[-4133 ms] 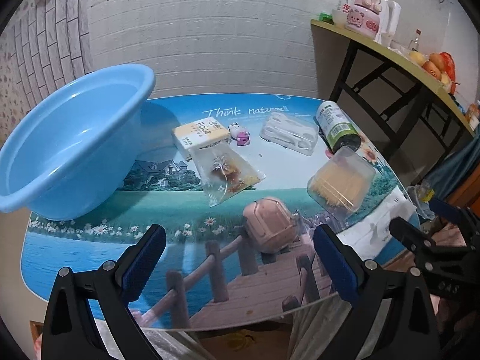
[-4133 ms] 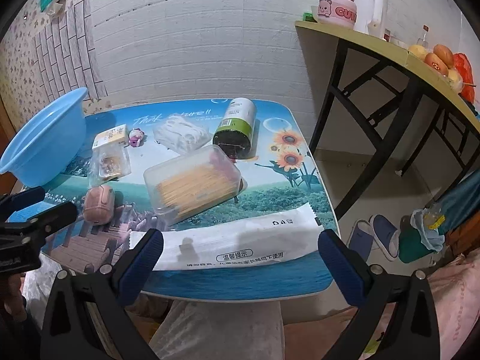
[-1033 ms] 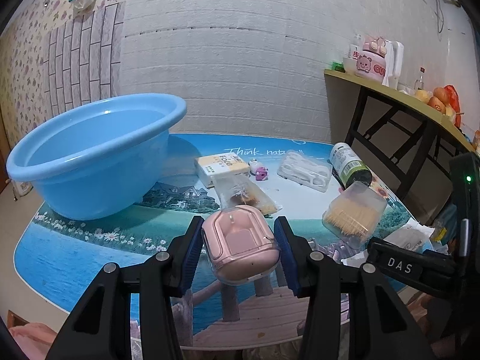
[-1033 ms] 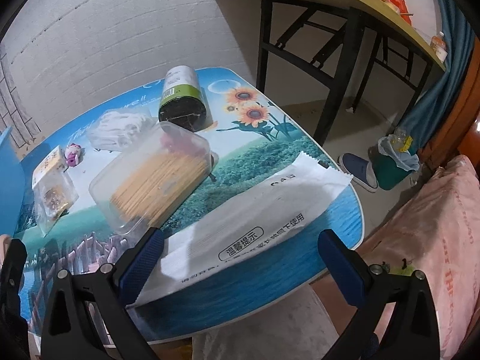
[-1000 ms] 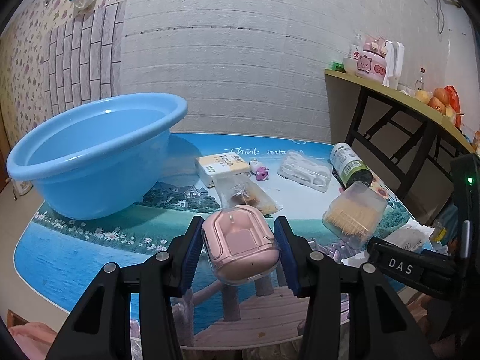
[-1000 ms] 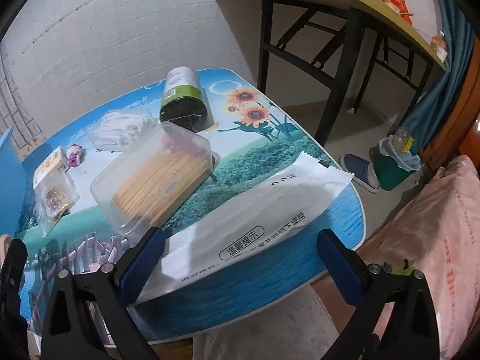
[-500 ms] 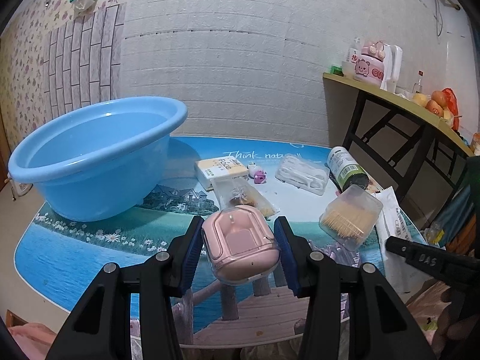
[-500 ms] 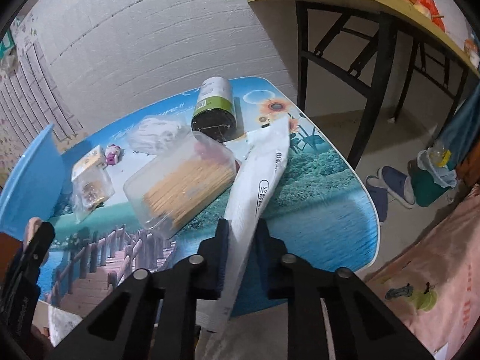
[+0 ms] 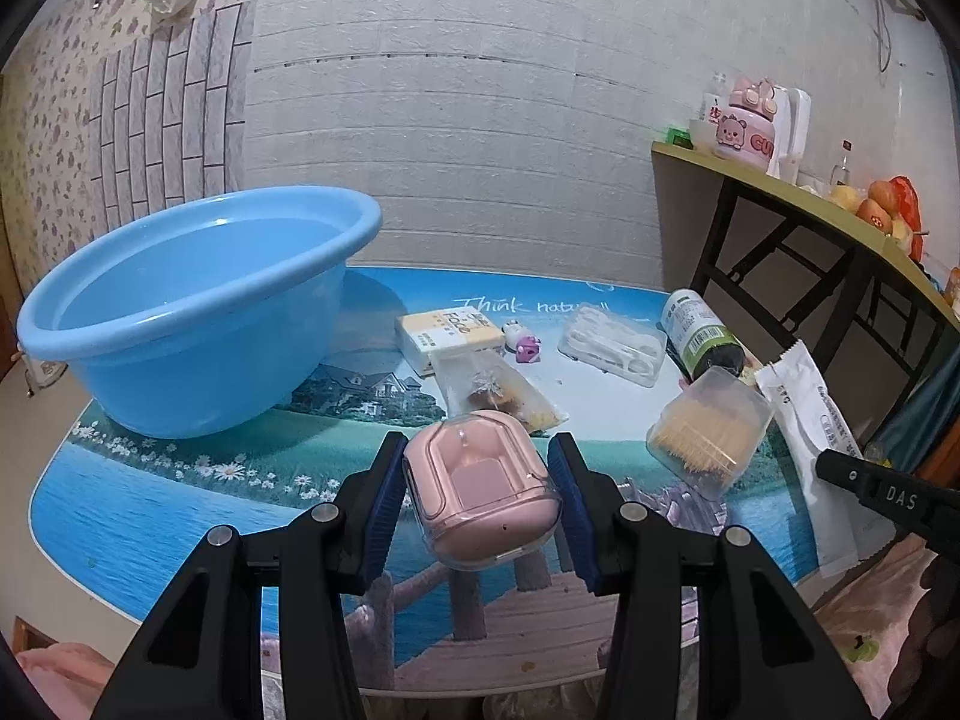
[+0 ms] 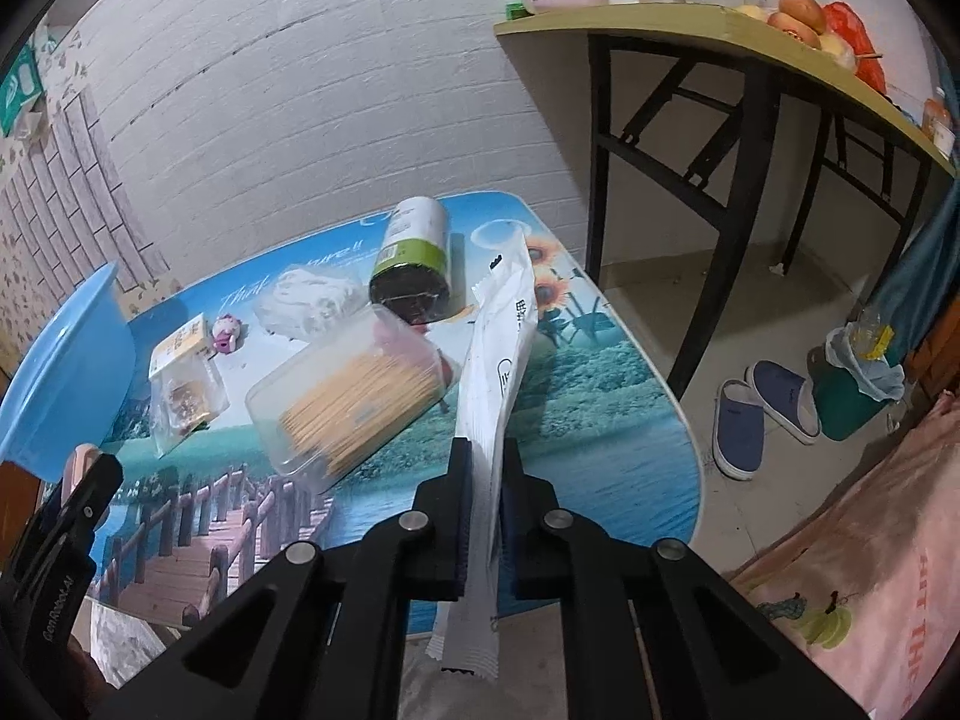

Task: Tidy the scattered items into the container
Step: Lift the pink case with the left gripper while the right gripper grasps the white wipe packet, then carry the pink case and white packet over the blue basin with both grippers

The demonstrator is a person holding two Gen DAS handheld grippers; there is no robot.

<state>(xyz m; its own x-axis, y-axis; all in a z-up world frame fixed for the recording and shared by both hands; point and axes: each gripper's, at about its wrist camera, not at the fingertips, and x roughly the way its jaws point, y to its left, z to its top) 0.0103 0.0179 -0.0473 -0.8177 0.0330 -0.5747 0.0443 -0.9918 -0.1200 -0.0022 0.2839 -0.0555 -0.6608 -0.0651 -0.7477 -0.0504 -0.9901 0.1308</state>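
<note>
Pink and glossy, the small case [image 9: 480, 489] sits clamped between the blue pads of your left hand-held gripper [image 9: 477, 504], held above the near edge of the table [image 9: 180, 498]. Your right hand-held gripper [image 10: 483, 516] is clenched on a long white packet [image 10: 495, 372], which stands on edge and reaches out over the table; the black print on it is Chinese and too foreshortened to read here. In the left wrist view the same packet [image 9: 807, 420] rises at the far right, with "DAS" in white on the black finger of the right tool beside it.

On the tabletop print you can read "Think natu…" in white script behind the items. The yellow-and-white box [image 9: 450, 330] shows a word that looks like "Face". Just beside it lie a clear bag of snacks [image 9: 492, 393], a tiny pink-and-white figure [image 9: 522, 345] and a clear tray of white picks [image 9: 612, 345]. A green-labelled bottle [image 10: 414, 258] lies on its side, touching the clear box of toothpicks [image 10: 348, 390].

Your blue basin [image 9: 192, 306] stands at the left end of the table, well apart from both held items. On the side shelf [image 9: 780, 186] a pink bear jar [image 9: 747, 126] reads "CU…".
</note>
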